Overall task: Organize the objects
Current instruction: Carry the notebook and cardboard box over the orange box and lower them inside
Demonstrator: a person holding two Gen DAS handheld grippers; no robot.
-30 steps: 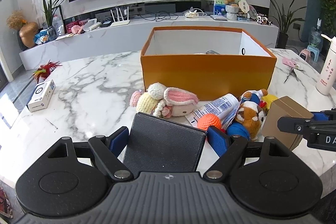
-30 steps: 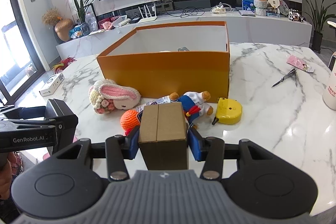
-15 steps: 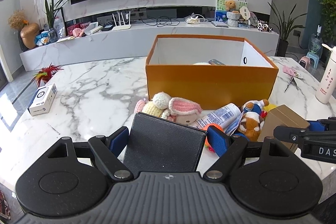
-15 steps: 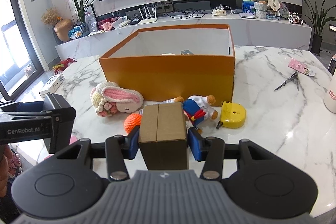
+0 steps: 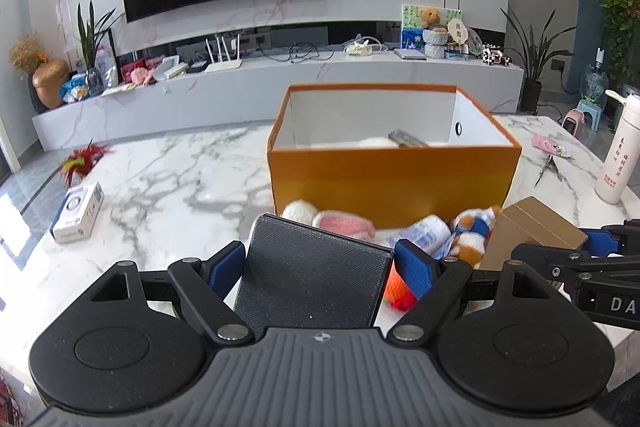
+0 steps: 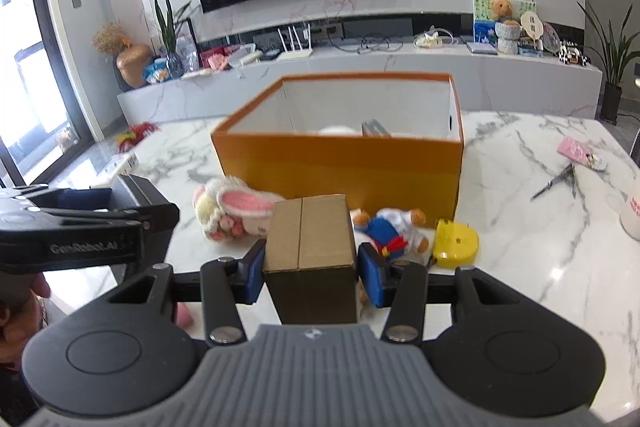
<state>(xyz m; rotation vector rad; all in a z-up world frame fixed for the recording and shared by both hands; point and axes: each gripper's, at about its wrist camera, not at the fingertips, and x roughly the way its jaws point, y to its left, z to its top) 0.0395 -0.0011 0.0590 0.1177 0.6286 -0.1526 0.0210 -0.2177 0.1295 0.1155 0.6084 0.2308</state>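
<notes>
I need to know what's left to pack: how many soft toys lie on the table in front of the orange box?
2: the pink-eared bunny plush lies left of the held cardboard box, and the bear in blue right of it, beside the yellow tape measure. Others may be hidden behind the held items.

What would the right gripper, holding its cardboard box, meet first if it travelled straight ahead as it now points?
Probably the orange box's front wall: the right gripper carries the cardboard box toward it, seemingly above the plush toys, though depth is unclear.
</notes>
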